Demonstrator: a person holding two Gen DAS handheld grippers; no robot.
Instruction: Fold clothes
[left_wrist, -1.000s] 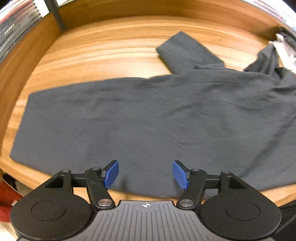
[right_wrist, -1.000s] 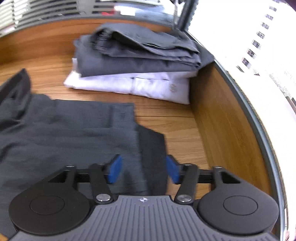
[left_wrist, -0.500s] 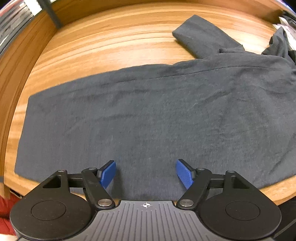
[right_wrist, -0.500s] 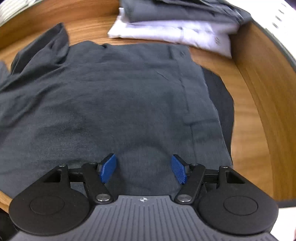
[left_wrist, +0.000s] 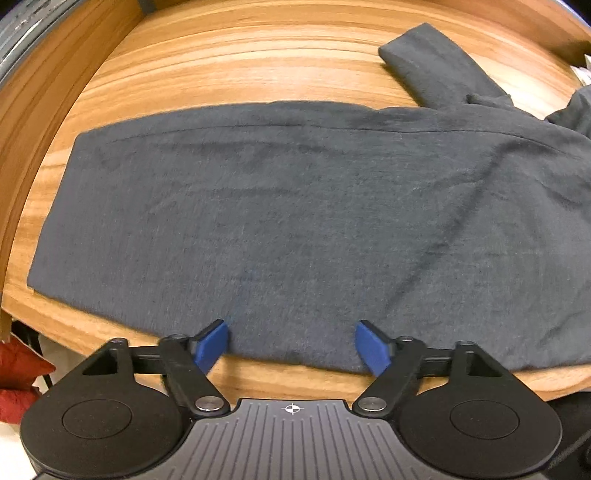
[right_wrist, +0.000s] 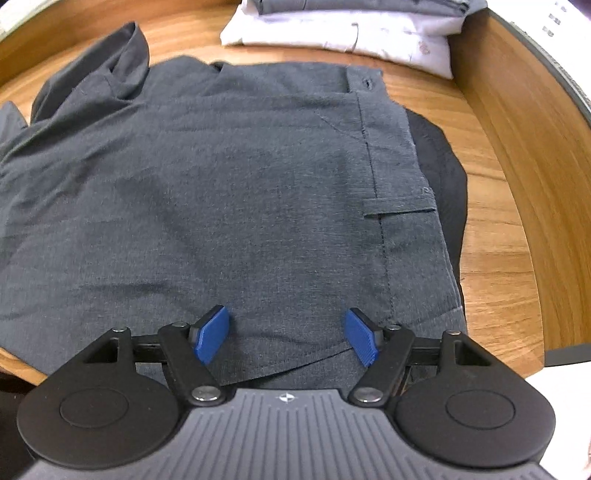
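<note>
Left gripper (left_wrist: 291, 345) first: blue pads spread wide, nothing between them, poised right over the near hem of the dark grey trousers (left_wrist: 295, 229). The left pad (left_wrist: 211, 345) sits at the cloth's edge where it meets the wooden table (left_wrist: 221, 66), the other pad over grey fabric just inside the hem. Over to the right gripper (right_wrist: 286, 338): jaws wide apart too, empty, both blue pads hanging over the waist end of the trousers (right_wrist: 221, 192), near the bottom corner where one layer overlaps another. No readable writing on either tool, only a small crosshair mark on each grey body; a tiny mark near the belt loop (right_wrist: 400, 208) is too small to read.

Out from the fingers, the garment lies flat and spread across the table, legs running off to the left, one leg end (left_wrist: 428, 62) poking out behind the main panel. In the right view, waistband seam and a buttonhole show toward the far right, with black lining (right_wrist: 443, 166) peeking out beyond the waistband. Further back, a folded white shirt (right_wrist: 343, 33) with folded grey clothing (right_wrist: 362, 5) stacked on top. A raised wooden rim (right_wrist: 524, 155) curves round the table, and something red (left_wrist: 18, 384) sits below its near-left edge
</note>
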